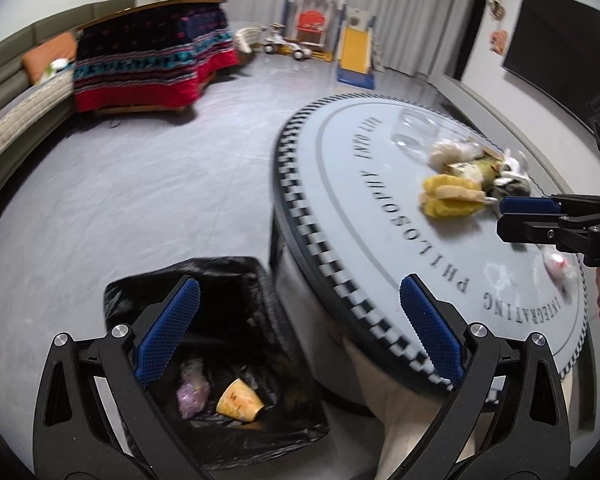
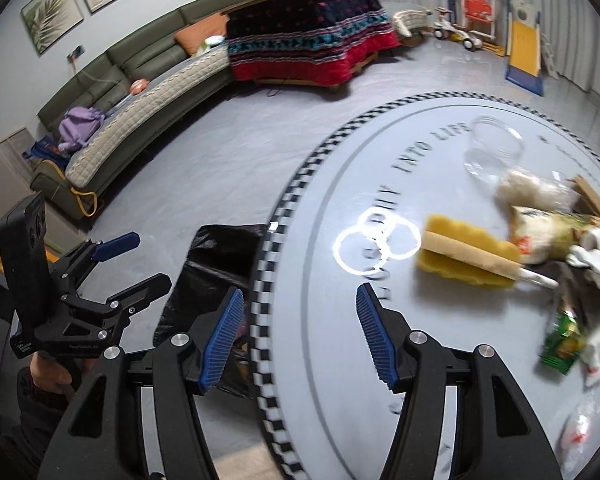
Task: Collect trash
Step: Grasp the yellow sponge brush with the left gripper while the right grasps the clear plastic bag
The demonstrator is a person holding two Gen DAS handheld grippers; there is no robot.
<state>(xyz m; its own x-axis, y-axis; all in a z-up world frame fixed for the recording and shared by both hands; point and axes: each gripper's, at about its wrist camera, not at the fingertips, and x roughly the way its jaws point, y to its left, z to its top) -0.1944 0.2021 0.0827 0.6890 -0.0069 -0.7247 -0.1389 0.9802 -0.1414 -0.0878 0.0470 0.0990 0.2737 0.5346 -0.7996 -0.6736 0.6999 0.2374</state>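
Note:
A black-lined trash bin (image 1: 236, 280) stands on the floor by the round grey table (image 1: 340, 152); a paper cup (image 1: 240, 402) and a crumpled wrapper (image 1: 194, 388) lie in it. My left gripper (image 1: 300, 320) is open and empty above the bin and table edge. My right gripper (image 2: 300, 332) is open and empty over the table edge (image 2: 272, 240); it shows in the left wrist view (image 1: 512, 216) near the trash pile. On the table lie a yellow duster (image 2: 464, 252), a clear cup (image 2: 492, 148), a snack bag (image 2: 548, 232), a green packet (image 2: 562, 340) and white wrappers (image 2: 596, 256).
A grey sofa (image 2: 140, 92) runs along the left wall. A low table under a red patterned blanket (image 2: 312, 44) stands behind, with a toy slide (image 2: 524, 48) further back. Grey floor (image 1: 140, 168) lies between. The bin also shows in the right wrist view (image 2: 216, 256).

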